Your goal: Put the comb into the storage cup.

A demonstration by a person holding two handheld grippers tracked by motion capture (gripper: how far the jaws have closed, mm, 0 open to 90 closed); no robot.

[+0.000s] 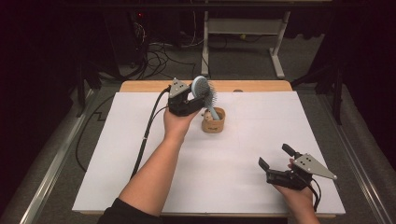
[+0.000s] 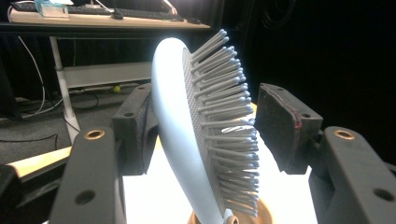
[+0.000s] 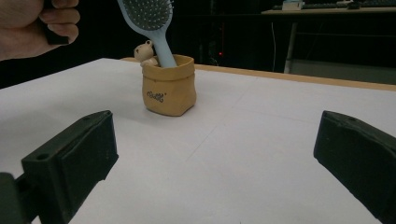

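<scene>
At the far centre of the surface [image 1: 140, 154], the blue hairbrush [image 1: 204, 91] is standing handle-down in the tan pouch-shaped holder [image 1: 213, 122], its long axis running upward and leaning toward the left tongs [image 1: 189, 95]. The brush head is sitting between the left jaws, its back against one pad and its bristles just short of the other; the jaws are partly open and not clamping. The right tongs [image 1: 277, 156] are resting well apart, near the front edge, jaws wide and holding nothing.
</scene>
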